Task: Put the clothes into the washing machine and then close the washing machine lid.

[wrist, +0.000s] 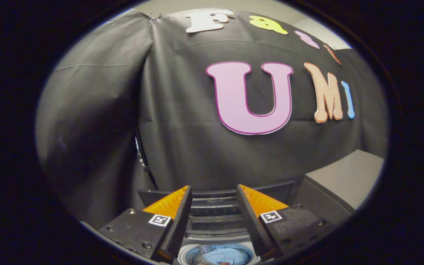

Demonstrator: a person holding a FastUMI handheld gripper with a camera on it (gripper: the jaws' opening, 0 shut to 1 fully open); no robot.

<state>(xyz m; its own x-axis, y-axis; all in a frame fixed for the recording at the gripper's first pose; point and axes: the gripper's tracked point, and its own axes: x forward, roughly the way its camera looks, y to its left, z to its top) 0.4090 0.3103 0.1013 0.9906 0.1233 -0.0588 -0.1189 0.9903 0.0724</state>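
Here the hand-held gripper (pixel 214 191) hangs above the washing machine (pixel 215 215), its fingers spread apart with nothing between them. Between and below the fingers lies the machine's round drum opening (pixel 217 254), and inside it sits a bluish bundle that looks like the clothes (pixel 219 254), though too little of it shows to be sure. Just beyond the fingertips the raised dark lid (pixel 215 193) stands against the black cloth wall (pixel 197 147). A grey surface (pixel 344 176) sits to the right of the machine.
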